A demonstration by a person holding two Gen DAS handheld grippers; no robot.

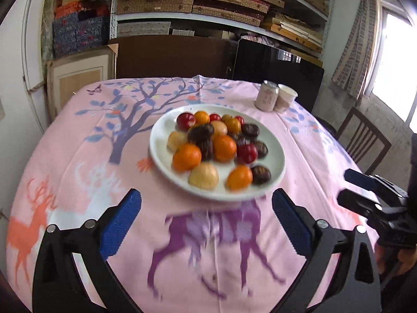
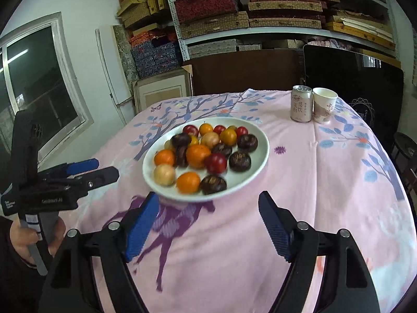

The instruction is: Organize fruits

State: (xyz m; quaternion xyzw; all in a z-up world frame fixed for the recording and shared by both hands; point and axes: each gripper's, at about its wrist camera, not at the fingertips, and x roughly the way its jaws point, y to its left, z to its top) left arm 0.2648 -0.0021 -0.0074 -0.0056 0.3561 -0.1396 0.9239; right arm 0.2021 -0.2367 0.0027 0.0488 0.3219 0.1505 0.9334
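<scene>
Both hand-held grippers, left (image 1: 206, 208) and right (image 2: 208, 208), hang wide and empty just short of the plate (image 2: 256, 130); approach one edge fruit (image 2: 188, 182) squarely, closing gently.

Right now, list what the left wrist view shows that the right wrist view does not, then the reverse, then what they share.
Only the left wrist view: the left gripper seen from behind with its jaws wide and nothing between them, a wooden chair past the table's right edge, and a bright window with a curtain.

Only the right wrist view: the right gripper from behind, open and empty, the hand holding the left gripper's handle, and a dark window on the left wall.

Both: the white plate of mixed fruit, the pink can, the paper cup, the pink tablecloth and the shelves.
</scene>
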